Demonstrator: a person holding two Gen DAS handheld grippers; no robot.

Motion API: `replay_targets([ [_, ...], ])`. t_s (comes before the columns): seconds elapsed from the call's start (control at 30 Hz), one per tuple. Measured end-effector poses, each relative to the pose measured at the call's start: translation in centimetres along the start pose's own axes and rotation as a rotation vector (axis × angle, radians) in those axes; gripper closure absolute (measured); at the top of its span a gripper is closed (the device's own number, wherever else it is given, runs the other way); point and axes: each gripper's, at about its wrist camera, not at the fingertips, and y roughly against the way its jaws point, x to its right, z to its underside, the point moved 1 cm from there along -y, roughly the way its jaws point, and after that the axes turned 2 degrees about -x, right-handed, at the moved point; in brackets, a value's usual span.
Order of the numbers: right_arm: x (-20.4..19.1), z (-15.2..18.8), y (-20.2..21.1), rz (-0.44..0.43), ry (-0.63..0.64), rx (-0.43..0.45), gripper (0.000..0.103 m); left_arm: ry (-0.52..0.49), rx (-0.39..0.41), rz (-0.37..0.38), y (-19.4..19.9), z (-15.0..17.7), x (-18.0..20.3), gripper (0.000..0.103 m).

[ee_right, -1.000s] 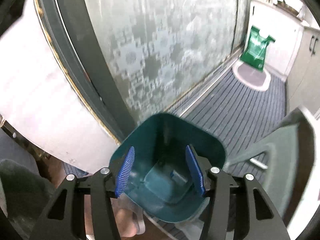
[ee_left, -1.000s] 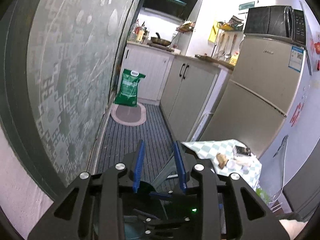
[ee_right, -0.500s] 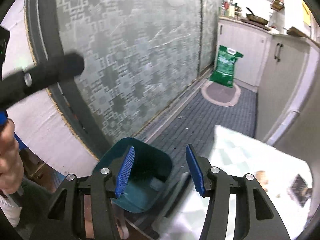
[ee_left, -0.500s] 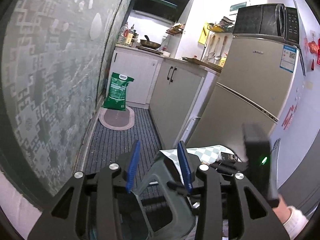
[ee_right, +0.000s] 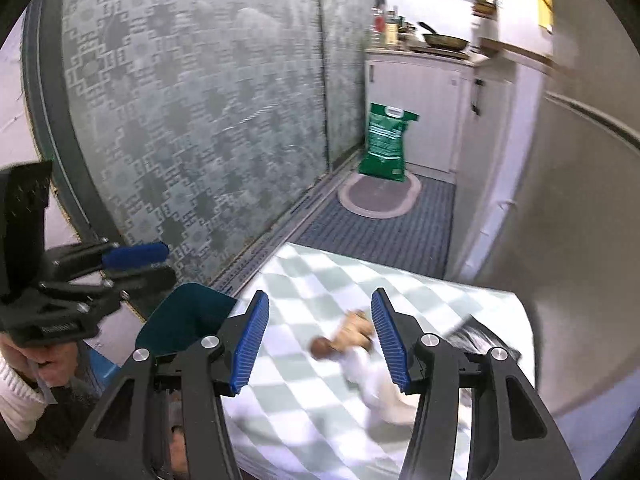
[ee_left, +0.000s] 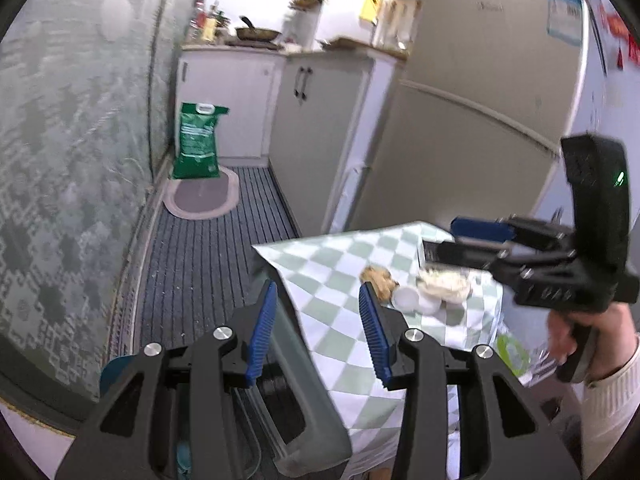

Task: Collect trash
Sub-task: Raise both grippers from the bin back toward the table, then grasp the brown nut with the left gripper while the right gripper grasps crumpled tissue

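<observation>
Both of your grippers are swinging away from the teal bin point(ee_right: 188, 316) toward the checked tablecloth point(ee_left: 332, 264), and your left gripper point(ee_left: 318, 330) has just been opening, with nothing pressed between its pads. Your right gripper point(ee_right: 318, 338) is hanging open and empty directly above the trash pile point(ee_right: 360, 350), a brown crumpled wad with white tissue trailing toward you, so it is looking like the nearer hand. Farther off, a green bag point(ee_right: 386, 140) is standing against the white cabinets, well apart from all of this.
</observation>
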Motion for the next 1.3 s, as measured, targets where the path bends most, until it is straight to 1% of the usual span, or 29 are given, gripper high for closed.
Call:
replay_targets([
  [0.1, 1.8, 1.3, 0.3, 0.003, -0.031, -0.006, 0.049, -0.043, -0.045, 0.014, -2.0, 0.5, 1.6, 0.058],
  [0.27, 3.9, 3.3, 0.8, 0.011, -0.049, -0.017, 0.049, -0.103, -0.104, 0.024, -5.0, 1.1, 3.9, 0.058],
  [0.47, 5.4, 4.8, 1.1, 0.005, -0.080, -0.021, 0.049, -0.133, -0.174, 0.011, -8.5, 1.9, 5.5, 0.058],
  [0.53, 5.9, 5.0, 1.2, 0.001, -0.084, -0.022, 0.049, -0.146, -0.185, -0.012, -9.4, 2.0, 5.7, 0.059],
  [0.67, 6.6, 5.7, 1.6, 0.002, -0.082, -0.026, 0.049, -0.163, -0.210, -0.034, -11.0, 2.2, 5.8, 0.059],
  [0.83, 7.1, 6.3, 1.9, -0.010, -0.082, -0.034, 0.049, -0.192, -0.227, -0.043, -12.0, 2.0, 6.1, 0.061],
  [1.0, 7.0, 6.9, 1.6, -0.017, -0.061, -0.059, 0.049, -0.193, -0.239, -0.040, -12.7, 1.8, 6.0, 0.061],
  [1.1, 6.5, 7.3, 1.4, -0.021, -0.032, -0.077, 0.049, -0.187, -0.238, -0.036, -12.9, 1.8, 6.0, 0.063],
  [1.13, 6.3, 7.4, 1.3, -0.024, -0.023, -0.082, 0.049, -0.184, -0.233, -0.036, -13.0, 1.7, 6.0, 0.065],
  [1.2, 6.0, 7.6, 1.1, -0.023, -0.006, -0.089, 0.041, -0.190, -0.227, -0.043, -13.0, 1.8, 6.3, 0.068],
  [1.23, 5.9, 7.7, 1.0, -0.016, 0.001, -0.088, 0.036, -0.193, -0.226, -0.044, -13.0, 1.8, 6.3, 0.073],
  [1.27, 5.8, 7.8, 0.9, -0.010, 0.009, -0.089, 0.036, -0.198, -0.226, -0.049, -13.0, 1.8, 6.4, 0.079],
  [1.3, 5.7, 7.9, 0.7, -0.002, 0.014, -0.093, 0.036, -0.198, -0.225, -0.054, -13.1, 1.8, 6.4, 0.080],
])
